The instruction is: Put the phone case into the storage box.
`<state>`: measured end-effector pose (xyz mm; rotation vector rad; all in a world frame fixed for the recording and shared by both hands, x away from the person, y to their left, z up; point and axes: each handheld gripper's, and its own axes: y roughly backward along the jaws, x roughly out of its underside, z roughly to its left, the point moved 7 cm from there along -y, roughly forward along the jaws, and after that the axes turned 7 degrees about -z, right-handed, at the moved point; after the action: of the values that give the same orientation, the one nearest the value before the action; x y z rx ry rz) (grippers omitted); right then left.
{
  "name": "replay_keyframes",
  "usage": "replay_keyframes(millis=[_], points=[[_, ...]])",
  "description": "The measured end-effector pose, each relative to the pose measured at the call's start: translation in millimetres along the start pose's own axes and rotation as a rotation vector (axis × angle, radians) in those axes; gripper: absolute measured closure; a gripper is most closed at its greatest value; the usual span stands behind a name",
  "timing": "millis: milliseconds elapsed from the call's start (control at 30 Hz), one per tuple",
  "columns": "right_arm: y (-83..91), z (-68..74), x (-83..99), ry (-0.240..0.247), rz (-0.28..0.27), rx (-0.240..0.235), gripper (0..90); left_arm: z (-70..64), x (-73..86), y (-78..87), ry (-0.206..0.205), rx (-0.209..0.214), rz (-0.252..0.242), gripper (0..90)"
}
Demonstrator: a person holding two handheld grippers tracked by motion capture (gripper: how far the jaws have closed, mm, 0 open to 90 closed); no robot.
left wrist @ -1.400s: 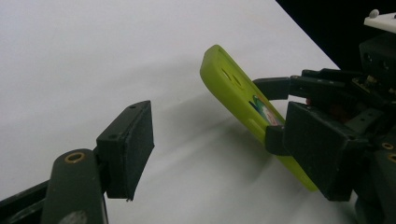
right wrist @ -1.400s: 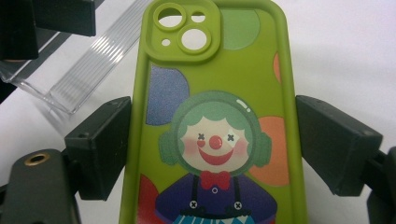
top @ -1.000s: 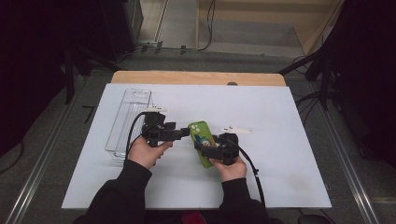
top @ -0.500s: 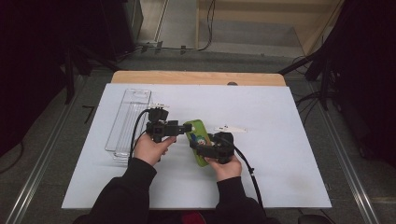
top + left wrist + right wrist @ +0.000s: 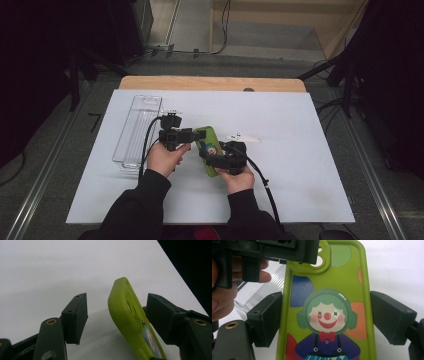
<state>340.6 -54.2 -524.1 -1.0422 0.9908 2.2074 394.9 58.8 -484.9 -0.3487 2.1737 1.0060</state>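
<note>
A lime-green phone case printed with a clown is held tilted just above the white table cover, near its middle. My right gripper is shut on it, one pad on each long edge. My left gripper stands open around the case's camera-cutout end. In the left gripper view the case lies close to the right-hand pad, and a clear gap separates it from the other pad. The left gripper's body crosses the top of the right gripper view.
A long clear plastic tray lies left of my left hand and appears again as the tray behind the case. A small white object lies just right of the case. The white table cover stretches right, with a wooden edge at the back.
Both hands have shifted slightly left with the case. The left gripper's jaws have come to stand around the case's top end.
</note>
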Motion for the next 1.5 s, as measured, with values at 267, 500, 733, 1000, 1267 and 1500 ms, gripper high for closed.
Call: replay_keyframes(millis=[267, 500, 733, 1000, 1267, 1500], points=[[-0.4, 0.8, -1.5, 0.001, -0.024, -0.006, 14.0, -2.0, -0.1, -2.3, 0.015, 0.01, -0.013, 42.9], [-0.9, 2.0, -1.8, 0.005, -0.032, -0.016, 14.0, -5.2, -0.1, -4.2, 0.051, 0.062, -0.008, 54.1], [-1.0, 2.8, -2.4, 0.007, -0.04, -0.023, 13.9, -9.1, -1.8, -3.8, 0.102, 0.117, -0.028, 71.0], [-2.1, 3.6, -2.6, 0.037, -0.05, -0.028, 13.7, -13.3, -3.0, -1.4, 0.124, 0.166, -0.042, 76.6], [-0.7, 5.8, -8.8, 0.069, -0.044, -0.04, 13.4, -17.6, -7.1, 3.6, 0.135, 0.208, -0.066, 82.5], [-0.1, 5.7, -10.2, 0.081, -0.012, -0.108, 1.2, -22.2, -7.9, 5.0, 0.103, 0.208, -0.062, 83.2]])
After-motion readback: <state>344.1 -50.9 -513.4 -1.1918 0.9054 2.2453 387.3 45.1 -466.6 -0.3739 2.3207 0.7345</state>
